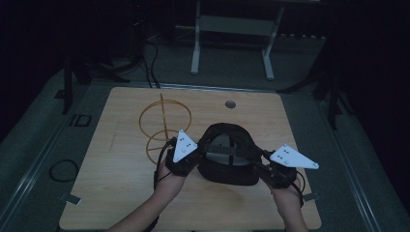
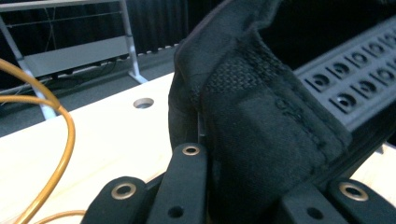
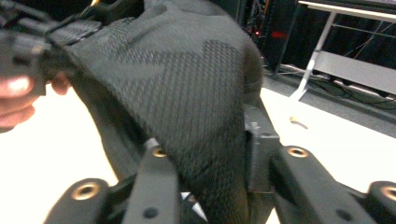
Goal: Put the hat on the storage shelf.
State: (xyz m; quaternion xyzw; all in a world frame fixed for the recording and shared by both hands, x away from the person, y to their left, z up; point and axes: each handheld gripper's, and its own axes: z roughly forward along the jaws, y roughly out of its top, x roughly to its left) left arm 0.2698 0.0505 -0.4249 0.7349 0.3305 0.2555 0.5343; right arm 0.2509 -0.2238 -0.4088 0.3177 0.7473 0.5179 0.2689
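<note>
A black fabric bag (image 1: 227,159) sits in the middle of the wooden table (image 1: 121,193), mouth up, between my two grippers. My left gripper (image 1: 197,153) is shut on the bag's left rim; in the left gripper view the padded edge (image 2: 261,116) is pinched between the jaws (image 2: 247,186). My right gripper (image 1: 260,163) is at the bag's right rim. In the right gripper view its jaws (image 3: 210,149) stand apart with the mesh fabric (image 3: 187,84) lying between them. A person's fingers (image 3: 14,98) show at that view's left edge.
A gold wire stand (image 1: 164,123) with two rings rises just left of the bag, close to my left gripper (image 2: 65,140). A round hole (image 1: 230,104) lies in the tabletop behind the bag. A white metal frame (image 1: 232,29) stands on the floor beyond.
</note>
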